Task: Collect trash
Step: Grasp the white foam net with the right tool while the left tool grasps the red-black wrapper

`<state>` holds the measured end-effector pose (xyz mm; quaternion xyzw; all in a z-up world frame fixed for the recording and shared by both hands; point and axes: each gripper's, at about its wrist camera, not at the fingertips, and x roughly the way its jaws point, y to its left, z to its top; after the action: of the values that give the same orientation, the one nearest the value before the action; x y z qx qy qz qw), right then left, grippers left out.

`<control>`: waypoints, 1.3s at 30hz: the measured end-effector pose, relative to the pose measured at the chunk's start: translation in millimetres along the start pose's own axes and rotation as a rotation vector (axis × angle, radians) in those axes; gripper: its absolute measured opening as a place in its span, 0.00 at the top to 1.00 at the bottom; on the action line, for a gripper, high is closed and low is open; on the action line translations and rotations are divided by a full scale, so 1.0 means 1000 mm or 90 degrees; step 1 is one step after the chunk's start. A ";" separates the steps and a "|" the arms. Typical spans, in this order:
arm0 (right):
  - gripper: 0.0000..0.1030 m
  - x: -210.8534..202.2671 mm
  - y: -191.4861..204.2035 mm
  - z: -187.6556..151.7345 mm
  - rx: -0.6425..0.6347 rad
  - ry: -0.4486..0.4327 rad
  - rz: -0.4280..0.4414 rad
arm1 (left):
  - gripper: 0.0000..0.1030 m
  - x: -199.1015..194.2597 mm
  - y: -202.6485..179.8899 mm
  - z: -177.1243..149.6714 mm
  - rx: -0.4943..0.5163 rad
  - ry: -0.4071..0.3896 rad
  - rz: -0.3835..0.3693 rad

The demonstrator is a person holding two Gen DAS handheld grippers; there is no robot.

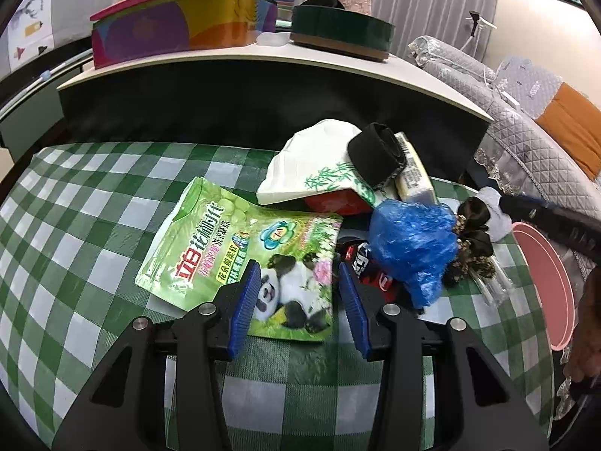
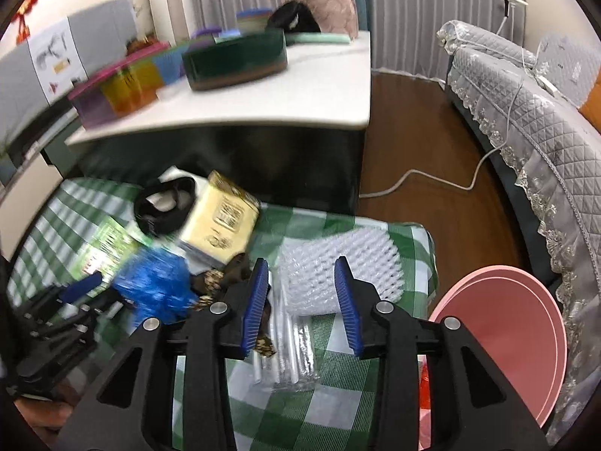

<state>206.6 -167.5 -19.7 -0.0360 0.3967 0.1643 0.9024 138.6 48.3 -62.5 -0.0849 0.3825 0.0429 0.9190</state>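
Green-and-white checked cloth (image 1: 94, 206) covers the low table where the trash lies in a loose heap. Nearest the left gripper (image 1: 298, 282) is a flat green detergent pouch (image 1: 240, 248) printed with a panda; the gripper's blue pads stand apart above the pouch's near right corner, and whether they touch it cannot be told. Just right of the pouch lie a red-and-black wrapper (image 1: 370, 263) and a crumpled blue plastic bag (image 1: 413, 240). Farther back, a white tissue pack (image 1: 311, 165) with green bamboo print sits with a rolled black band (image 1: 377, 158) resting on it, and a pale yellow carton (image 1: 411, 176) leans beside them. A dark patterned fabric bow (image 1: 471, 240) lies right of the blue bag.

In the right wrist view, the right gripper (image 2: 302, 300) hangs over the right part of the table with its jaws spread and nothing pinched. Between and beyond its pads lies a white foam net sleeve (image 2: 338, 267), and nearer, under the left pad, a clear crinkled plastic packet (image 2: 296, 353). A pink bin (image 2: 499, 338) stands off the table's right edge, near the right gripper. Behind the table is a white-topped dark cabinet (image 2: 319, 94) carrying a dark green round tin (image 2: 236, 62) and a multicoloured box (image 1: 176, 34). A grey quilted sofa (image 2: 526, 120) runs along the far right.
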 end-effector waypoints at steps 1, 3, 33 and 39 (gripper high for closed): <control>0.63 0.004 0.000 0.000 -0.002 0.005 -0.005 | 0.58 0.001 0.001 0.001 -0.005 0.003 0.001; 0.63 0.012 0.001 -0.001 -0.007 0.020 -0.017 | 0.58 0.003 0.003 0.002 -0.011 0.008 0.003; 0.94 -0.059 -0.008 0.001 0.001 -0.076 -0.009 | 0.94 -0.058 0.012 0.011 -0.041 -0.070 0.026; 0.94 -0.090 -0.015 -0.003 0.008 -0.112 -0.003 | 0.94 -0.080 0.008 0.007 -0.037 -0.084 0.016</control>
<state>152.7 -205.8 42.9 -0.0166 0.3171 0.1621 0.9343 86.4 56.6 -1.8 -0.1040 0.3209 0.0709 0.9387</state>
